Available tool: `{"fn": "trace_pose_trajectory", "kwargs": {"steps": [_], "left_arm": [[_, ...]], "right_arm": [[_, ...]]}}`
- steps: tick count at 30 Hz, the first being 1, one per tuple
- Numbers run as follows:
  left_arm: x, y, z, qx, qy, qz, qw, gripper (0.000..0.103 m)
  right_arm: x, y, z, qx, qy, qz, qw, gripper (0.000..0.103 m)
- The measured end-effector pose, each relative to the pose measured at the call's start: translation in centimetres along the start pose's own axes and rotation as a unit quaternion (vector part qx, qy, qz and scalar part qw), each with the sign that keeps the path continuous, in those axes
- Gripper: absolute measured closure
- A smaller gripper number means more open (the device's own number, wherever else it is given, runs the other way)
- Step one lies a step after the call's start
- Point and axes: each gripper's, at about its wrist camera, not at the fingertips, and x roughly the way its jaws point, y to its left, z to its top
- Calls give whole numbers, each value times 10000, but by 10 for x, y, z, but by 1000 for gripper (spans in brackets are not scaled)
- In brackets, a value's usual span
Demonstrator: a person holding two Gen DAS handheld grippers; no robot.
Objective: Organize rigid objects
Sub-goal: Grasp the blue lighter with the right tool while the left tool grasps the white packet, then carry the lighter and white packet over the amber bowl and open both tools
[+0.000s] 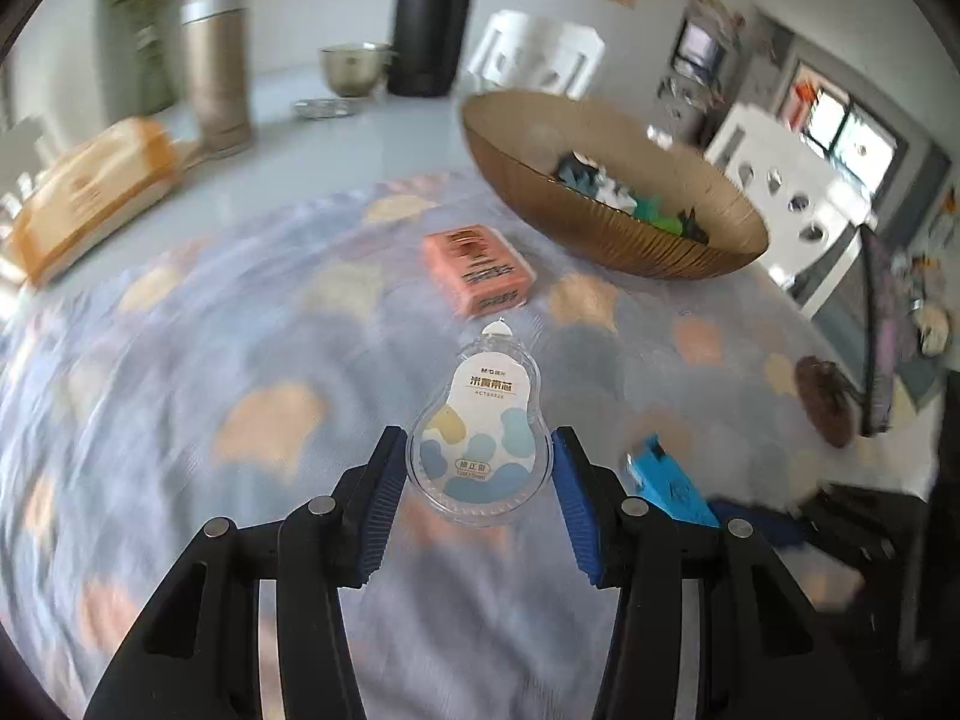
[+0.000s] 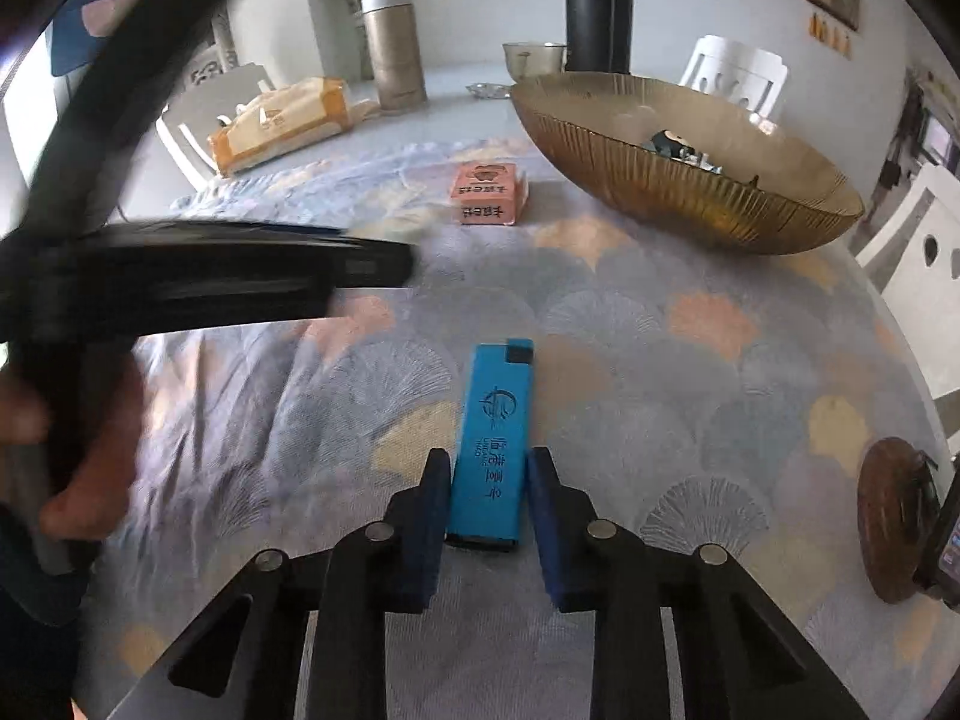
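Observation:
A clear pear-shaped correction tape [image 1: 486,396] sits between the blue pads of my left gripper [image 1: 479,437], which is shut on it above the patterned cloth [image 1: 240,330]. My right gripper [image 2: 489,457] is shut on a blue lighter [image 2: 495,408] and holds it by its near end. A pink box [image 1: 477,270] lies on the cloth ahead, close to a ribbed brown bowl [image 1: 612,234] with several small items inside. The right wrist view shows the box [image 2: 487,192], the bowl [image 2: 690,198] and the blurred left gripper [image 2: 240,270] with the hand [image 2: 90,450] holding it.
A tissue pack [image 2: 282,120], a metal tumbler [image 2: 393,48], a small steel bowl [image 2: 534,57] and a tall black cylinder [image 2: 597,6] stand at the table's far side. A round brown coaster [image 2: 894,516] lies at the right edge. White chairs [image 2: 735,75] surround the table.

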Motion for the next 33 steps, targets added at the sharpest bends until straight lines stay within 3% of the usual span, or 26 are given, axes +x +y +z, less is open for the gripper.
{"fn": "trace_pose_trajectory", "kwargs": {"steps": [4, 7, 12, 16, 19, 23, 28, 31, 33], "left_arm": [[-17, 11, -22, -326, 63, 126, 9994, 57], [-14, 14, -36, -509, 161, 142, 9985, 57], [-6, 14, -46, -575, 141, 68, 9982, 57], [-7, 12, -49, -488, 93, 229, 9985, 57], [-7, 8, -50, -417, 81, 392, 9983, 57], [-6, 7, -50, -366, 75, 485, 9981, 57], [-6, 4, -50, -277, 68, 562, 9980, 57], [-8, -1, -50, -197, -19, 615, 9979, 57], [-12, -4, -50, -130, -131, 615, 9979, 57]], "right_arm": [[-7, -6, -9, -473, 81, 560, 9973, 78], [-14, -12, -17, -644, 123, 586, 9961, 78], [-19, -27, -23, -194, 191, 745, 9968, 75], [-16, -12, -22, -269, 150, 619, 9976, 56], [-10, 4, -21, -500, 93, 171, 9986, 53], [-8, 12, -21, -607, 13, -67, 9981, 57], [-10, 19, -22, -729, -103, -63, 9973, 76], [-12, 28, -26, -915, -181, -216, 9954, 78], [-14, 32, -28, -943, -180, -39, 9954, 78]]}}
